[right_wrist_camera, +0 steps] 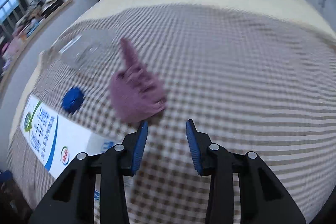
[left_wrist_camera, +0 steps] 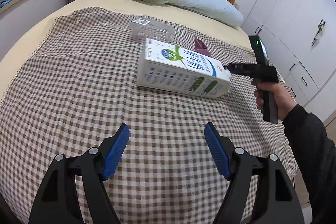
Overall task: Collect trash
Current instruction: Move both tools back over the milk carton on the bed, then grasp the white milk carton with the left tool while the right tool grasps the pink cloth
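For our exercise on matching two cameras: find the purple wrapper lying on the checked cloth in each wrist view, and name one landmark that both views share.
Left wrist view: the purple wrapper lies right of centre, in the upper half, partly hidden behind the milk carton.
Right wrist view: it lies left of centre, blurred, just beyond the left fingertip of the right gripper.
Shared landmark: the milk carton, lying on its side next to the wrapper.

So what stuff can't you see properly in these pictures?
- Purple scrap: left view, mostly hidden behind the carton.
- Carton print: right view, blurred by motion; the near end is hidden by the right claw.
- Clear box: right view, smeared, shape unclear.
- Right claw's fingers: left view, hidden behind the carton.
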Available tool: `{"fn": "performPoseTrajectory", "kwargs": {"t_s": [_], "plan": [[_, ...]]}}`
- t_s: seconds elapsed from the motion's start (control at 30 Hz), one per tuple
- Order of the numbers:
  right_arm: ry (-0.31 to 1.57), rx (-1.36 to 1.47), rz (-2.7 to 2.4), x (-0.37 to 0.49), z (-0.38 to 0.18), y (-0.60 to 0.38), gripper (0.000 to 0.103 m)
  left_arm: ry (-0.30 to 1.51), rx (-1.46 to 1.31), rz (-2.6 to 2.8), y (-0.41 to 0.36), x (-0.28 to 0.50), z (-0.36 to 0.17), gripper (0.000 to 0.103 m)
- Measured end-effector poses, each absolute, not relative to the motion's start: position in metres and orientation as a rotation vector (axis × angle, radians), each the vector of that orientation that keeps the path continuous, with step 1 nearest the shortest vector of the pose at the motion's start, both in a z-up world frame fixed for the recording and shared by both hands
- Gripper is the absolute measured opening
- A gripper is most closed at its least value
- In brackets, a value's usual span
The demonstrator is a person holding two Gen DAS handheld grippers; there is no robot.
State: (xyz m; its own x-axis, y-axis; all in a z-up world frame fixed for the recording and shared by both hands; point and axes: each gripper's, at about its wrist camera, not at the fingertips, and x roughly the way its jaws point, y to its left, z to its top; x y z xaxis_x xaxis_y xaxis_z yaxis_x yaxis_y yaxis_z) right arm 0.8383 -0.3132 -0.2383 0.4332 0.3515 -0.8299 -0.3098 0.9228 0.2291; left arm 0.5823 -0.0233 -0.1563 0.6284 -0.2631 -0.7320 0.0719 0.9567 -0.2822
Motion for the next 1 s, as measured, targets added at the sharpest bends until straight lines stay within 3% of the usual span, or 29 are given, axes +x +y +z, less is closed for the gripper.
{"fn": "performPoseTrajectory", "kwargs": {"t_s": [0.3,0.4,0.53,0.6,0.8,0.93,0.97,1.0], "plan": [[1.013,0.021,0.818,0.715,-0.218,-0.223,0.026,0.8,-0.257,-0.115,0.003,0.582,-0.151,0.071],[0.98,-0.059,0.953,0.667,-0.211,-0.178,0.026,0.789,-0.26,-0.096,0.009,0.578,-0.148,0.076],[0.896,-0.128,0.776,0.653,-0.203,-0.185,0.028,0.833,-0.24,-0.129,0.006,0.573,-0.16,0.078],[0.863,-0.126,0.622,0.654,-0.199,-0.215,0.04,0.835,-0.197,-0.166,-0.002,0.568,-0.17,0.083],[0.833,-0.081,0.4,0.656,-0.189,-0.292,0.053,0.79,-0.169,-0.197,-0.022,0.57,-0.205,0.086],[0.837,-0.08,0.332,0.659,-0.196,-0.307,0.056,0.778,-0.191,-0.123,-0.03,0.59,-0.224,0.089],[0.832,-0.083,0.313,0.663,-0.197,-0.309,0.058,0.779,-0.178,-0.112,-0.03,0.593,-0.225,0.088],[0.828,-0.085,0.301,0.668,-0.198,-0.308,0.058,0.793,-0.166,-0.091,-0.029,0.597,-0.226,0.077]]}}
